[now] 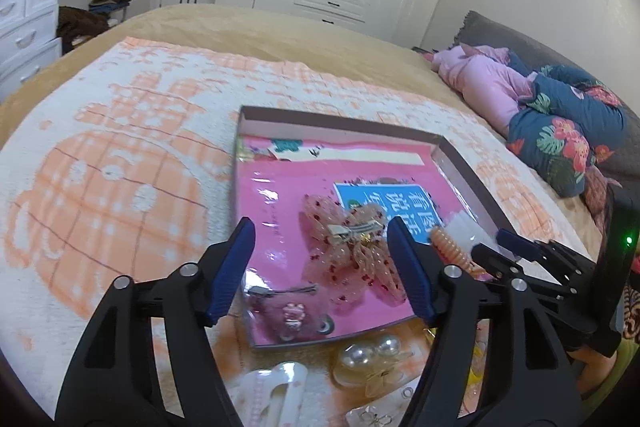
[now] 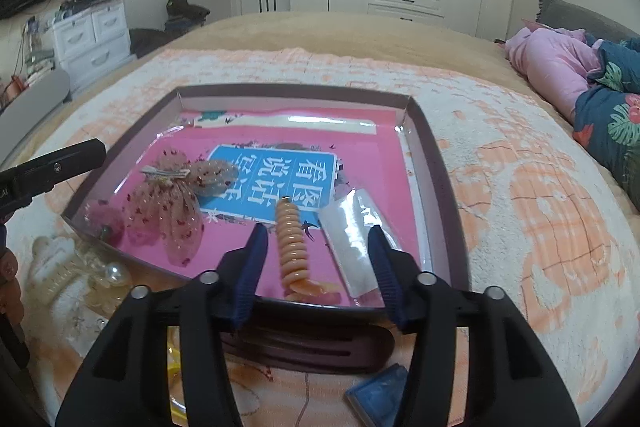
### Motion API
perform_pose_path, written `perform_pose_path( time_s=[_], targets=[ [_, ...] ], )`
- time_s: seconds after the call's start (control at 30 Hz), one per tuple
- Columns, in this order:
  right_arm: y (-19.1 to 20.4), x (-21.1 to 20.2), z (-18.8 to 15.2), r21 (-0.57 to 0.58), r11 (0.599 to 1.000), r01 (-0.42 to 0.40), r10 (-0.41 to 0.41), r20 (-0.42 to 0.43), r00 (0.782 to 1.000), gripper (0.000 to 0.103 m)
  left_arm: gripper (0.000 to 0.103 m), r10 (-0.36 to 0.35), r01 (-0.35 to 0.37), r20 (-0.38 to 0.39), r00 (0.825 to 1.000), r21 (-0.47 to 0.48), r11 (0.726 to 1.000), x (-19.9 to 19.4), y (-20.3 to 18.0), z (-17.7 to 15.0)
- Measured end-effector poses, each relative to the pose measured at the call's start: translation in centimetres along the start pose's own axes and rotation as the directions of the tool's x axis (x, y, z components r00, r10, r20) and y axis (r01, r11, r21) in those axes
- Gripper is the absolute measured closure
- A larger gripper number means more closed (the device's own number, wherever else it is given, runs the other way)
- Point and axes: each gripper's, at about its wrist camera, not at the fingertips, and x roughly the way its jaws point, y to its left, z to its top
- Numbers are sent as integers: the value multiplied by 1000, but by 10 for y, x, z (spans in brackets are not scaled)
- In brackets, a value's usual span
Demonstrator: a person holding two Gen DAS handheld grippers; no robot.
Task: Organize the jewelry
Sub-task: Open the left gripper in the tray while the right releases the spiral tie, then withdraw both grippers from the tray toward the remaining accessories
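Bow clip (image 1: 352, 247) in tray (image 1: 472, 171), jaws apparently empty

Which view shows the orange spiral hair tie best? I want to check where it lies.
The right wrist view: the orange spiral hair tie lies whole in the tray, between the open right hand-held gripper fingers. The left wrist view shows only part, behind a gripper finger.

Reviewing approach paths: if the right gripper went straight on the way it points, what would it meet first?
Probably the orange spiral hair tie lying in the tray. The open right gripper has it between its fingers, though height above it is unclear.
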Motion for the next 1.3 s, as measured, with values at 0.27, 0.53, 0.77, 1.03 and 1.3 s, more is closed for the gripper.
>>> perform_pose_path(
  time_s=[0.27,0.53,0.77,1.03,1.3],
  targets=[
    [-7,-38,-4,25,999,22,-25,102,994,37,27,25,-24,64,998,-20,1000,-28,6,5],
    [-17,-67,-6,61,998,22,-32,158,987,24,12,23,-21,133,991,-17,1000,-58,-3,6],
    [-15,-81,-14,48,999,20,-28,161,987,22,12,33,-31,139,990,-12,999,-74,-8,-2],
    [-11,-97,-23,34,999,3,-9,170,985,21,11,41,-41,151,988,-4,999,-89,-11,-10],
    [-3,-115,-33,-3,1000,-6,6,183,983,19,12,45,-48,162,986,20,999,-103,-19,-20]
  ],
)
